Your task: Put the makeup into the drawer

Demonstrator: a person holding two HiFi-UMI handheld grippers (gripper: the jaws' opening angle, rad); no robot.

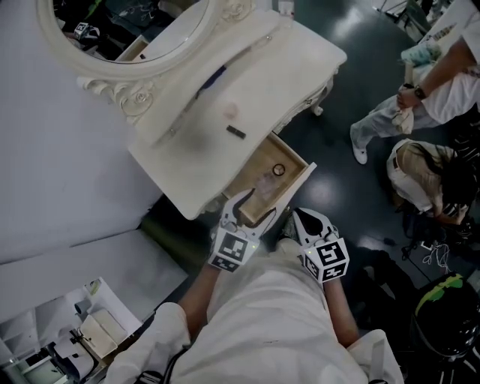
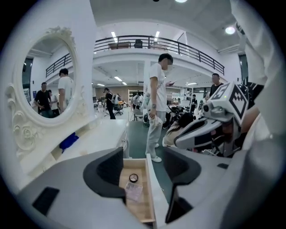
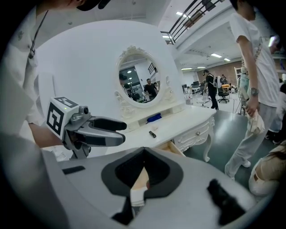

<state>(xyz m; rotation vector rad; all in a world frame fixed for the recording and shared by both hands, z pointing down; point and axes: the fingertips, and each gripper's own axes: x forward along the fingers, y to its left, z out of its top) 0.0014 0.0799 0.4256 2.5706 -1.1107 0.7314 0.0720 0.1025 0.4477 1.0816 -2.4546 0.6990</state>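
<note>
- The clear makeup packet (image 1: 264, 184) lies flat on the floor of the open drawer (image 1: 291, 196), with a small dark-rimmed round piece (image 1: 278, 170) just beyond it, further in towards the dressing table (image 1: 187, 150).
- The left gripper view shows the packet (image 2: 133, 191) as a pale, glossy rectangle whose long side runs roughly along the drawer's (image 2: 139, 208) length; the head view shows only a blur.
- The drawer is bare light wood inside and white outside.
- The left gripper (image 1: 247, 207) hangs over the drawer's front end with its jaws apart and nothing in them.
- The right gripper (image 1: 297, 216) is beside it; its own view shows the right gripper (image 3: 144, 172) with dark pads pressed together, empty.
- On the smooth white tabletop lies a small dark bar (image 1: 235, 132), and a blue item (image 1: 212, 79) lies on the shelf below the carved oval mirror (image 1: 135, 22).
</note>
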